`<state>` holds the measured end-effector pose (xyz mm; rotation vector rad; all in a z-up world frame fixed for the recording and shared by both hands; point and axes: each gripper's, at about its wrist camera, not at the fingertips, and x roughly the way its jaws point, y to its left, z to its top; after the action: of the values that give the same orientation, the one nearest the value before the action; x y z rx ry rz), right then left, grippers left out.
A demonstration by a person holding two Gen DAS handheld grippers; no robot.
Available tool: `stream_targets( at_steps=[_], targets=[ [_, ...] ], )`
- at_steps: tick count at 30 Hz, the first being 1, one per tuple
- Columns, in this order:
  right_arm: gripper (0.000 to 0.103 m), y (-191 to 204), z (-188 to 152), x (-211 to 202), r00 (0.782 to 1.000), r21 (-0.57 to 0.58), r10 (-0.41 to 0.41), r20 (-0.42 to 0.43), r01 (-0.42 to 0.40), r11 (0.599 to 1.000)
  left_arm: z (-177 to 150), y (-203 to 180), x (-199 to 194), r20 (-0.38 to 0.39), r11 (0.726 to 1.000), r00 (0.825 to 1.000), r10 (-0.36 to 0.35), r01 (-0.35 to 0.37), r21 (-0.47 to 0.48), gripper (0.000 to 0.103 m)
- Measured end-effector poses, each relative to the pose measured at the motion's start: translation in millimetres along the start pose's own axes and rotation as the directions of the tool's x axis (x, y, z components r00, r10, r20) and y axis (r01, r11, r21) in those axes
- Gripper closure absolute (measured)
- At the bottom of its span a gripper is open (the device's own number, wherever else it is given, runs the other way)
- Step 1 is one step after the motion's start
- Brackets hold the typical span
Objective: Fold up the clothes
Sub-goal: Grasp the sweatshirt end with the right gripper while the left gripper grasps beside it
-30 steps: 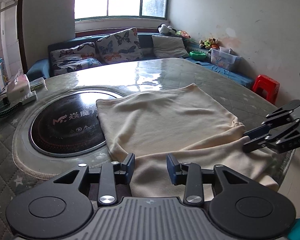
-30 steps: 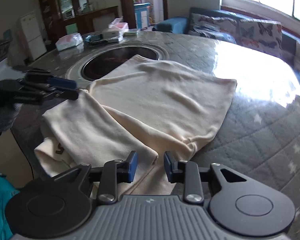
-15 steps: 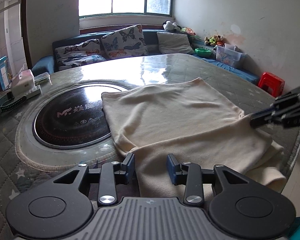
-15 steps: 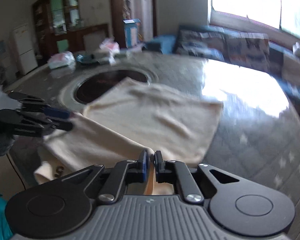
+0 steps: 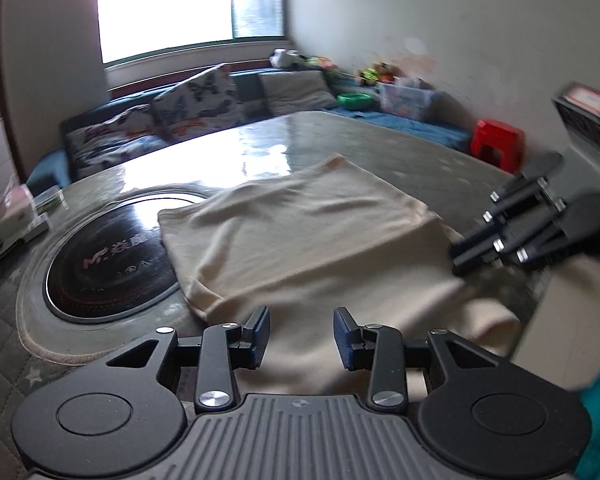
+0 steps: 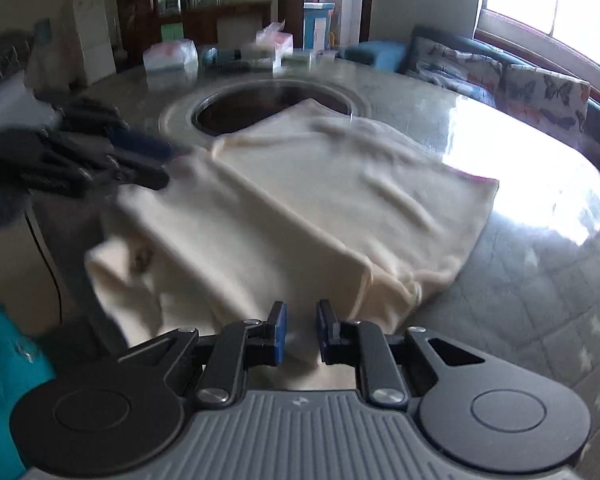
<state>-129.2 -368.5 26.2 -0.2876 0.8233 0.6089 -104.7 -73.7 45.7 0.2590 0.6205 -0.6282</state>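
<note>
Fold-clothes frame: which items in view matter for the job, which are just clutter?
In the job:
- cream garment, partly folded on the table
- left gripper, jaws open
- right gripper, jaws open

Lying about:
- round table
- black hotplate set in the table
- red stool
- butterfly cushions
- green bowl

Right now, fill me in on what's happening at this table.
A person is folding a cream garment on a round table, with a handheld gripper in each hand. Both grippers sit at the near edge, where part of the cloth hangs over the side. The left gripper is open above the cloth with nothing between its fingers. The right gripper is also open, close over the folded edge nearest it. The far part of the garment lies flat, one corner over the dark round inset.
</note>
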Motion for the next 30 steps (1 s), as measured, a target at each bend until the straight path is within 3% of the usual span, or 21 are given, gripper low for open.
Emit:
stream_targets(
  at_steps=[3,7,14,16,18,19,20,22,25,30],
  targets=[
    [0.087,0,-1,-7,1.0,0.011,0.0,0.01,0.0,1.0,-9,-6,-14,-0.003,0.997,1.0,-0.028,0.028,0.074,0.058],
    [0.086,-3,-5,-9,1.0,0.033,-0.001,0.007,0.001,0.999,-22,-17,-25,-0.024,0.984,0.998,-0.051,0.055,0.17,0.057],
    [0.086,1,-3,-18,1.0,0.027,-0.001,0.025,0.0,1.0,-42,-50,-22,0.001,0.931,0.999,-0.039,0.036,0.364,0.057],
    [0.082,6,-3,-21,1.0,0.006,-0.001,0.026,0.001,1.0,-44,-59,-18,0.016,0.915,0.999,-0.035,0.025,0.403,0.057],
    [0.068,12,-4,-26,0.999,-0.012,-0.007,0.033,0.008,1.0,-46,-66,-13,0.031,0.901,0.999,-0.028,0.012,0.434,0.057],
    [0.068,14,-4,-28,0.999,-0.021,-0.01,0.036,0.01,1.0,-46,-69,-11,0.038,0.896,0.999,-0.026,0.007,0.445,0.058],
    [0.068,16,-5,-30,0.999,-0.029,-0.011,0.038,0.012,1.0,-45,-70,-10,0.049,0.893,0.998,-0.027,0.001,0.451,0.058],
    [0.066,19,-6,-35,0.999,-0.042,-0.015,0.039,0.017,0.999,-44,-74,-8,0.071,0.888,0.997,-0.027,-0.009,0.461,0.076],
    [0.058,25,-10,-39,0.999,-0.096,-0.019,0.039,0.022,0.995,-34,-67,-6,0.087,0.915,0.995,-0.038,0.0,0.404,0.09],
    [0.047,37,-16,-46,0.999,-0.193,-0.024,0.04,0.031,0.981,-7,-38,-1,0.099,0.976,0.994,-0.045,0.023,0.215,0.094]
  ],
)
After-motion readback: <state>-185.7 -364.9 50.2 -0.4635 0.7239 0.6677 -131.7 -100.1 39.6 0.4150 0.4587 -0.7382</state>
